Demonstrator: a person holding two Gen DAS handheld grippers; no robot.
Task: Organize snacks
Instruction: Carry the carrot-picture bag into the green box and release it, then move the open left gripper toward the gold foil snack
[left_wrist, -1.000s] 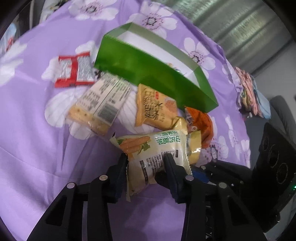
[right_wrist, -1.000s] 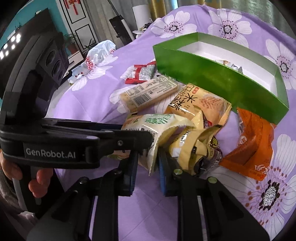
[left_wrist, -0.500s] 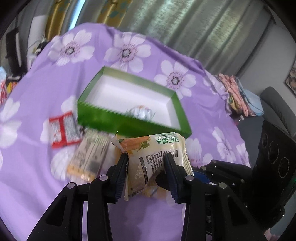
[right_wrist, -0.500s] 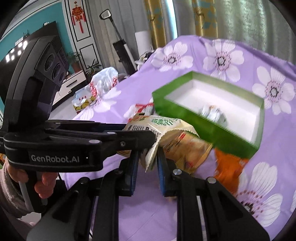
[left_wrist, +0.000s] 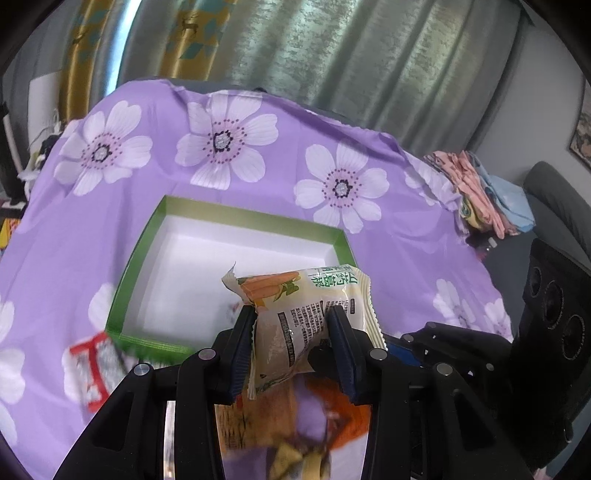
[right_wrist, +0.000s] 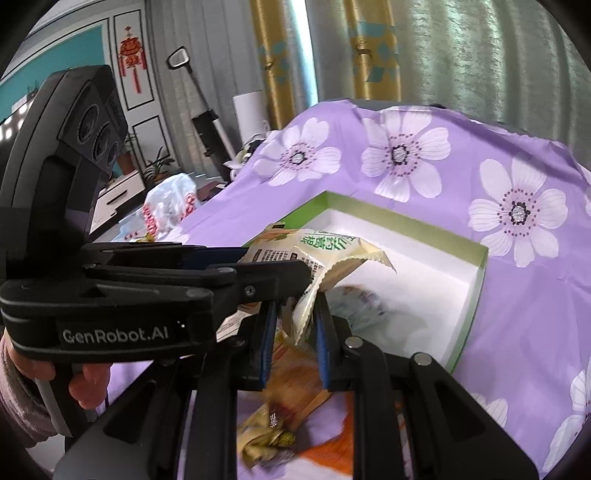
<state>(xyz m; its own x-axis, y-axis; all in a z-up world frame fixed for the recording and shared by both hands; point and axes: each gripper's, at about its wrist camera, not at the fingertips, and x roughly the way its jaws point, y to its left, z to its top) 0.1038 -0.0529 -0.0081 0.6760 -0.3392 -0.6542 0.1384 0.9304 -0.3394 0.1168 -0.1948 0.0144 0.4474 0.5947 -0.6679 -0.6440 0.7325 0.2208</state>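
change: carrot snack packet (left_wrist: 314, 314) lifted off the pile, now over green box (left_wrist: 147, 236) (drop pending)
left tongs (left_wrist: 291, 328): grasping packet
right tongs (right_wrist: 293, 314): clenched on its edge

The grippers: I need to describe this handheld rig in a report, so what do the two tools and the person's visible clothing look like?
Both are black plastic with silver rivets. The left gripper has dark ribbed pads; the right gripper has blue ones. The left tool's body carries white "GenRobot.AI" lettering and a block with round lenses. A fuzzy pinkish sleeve covers the wrist. No cables show.
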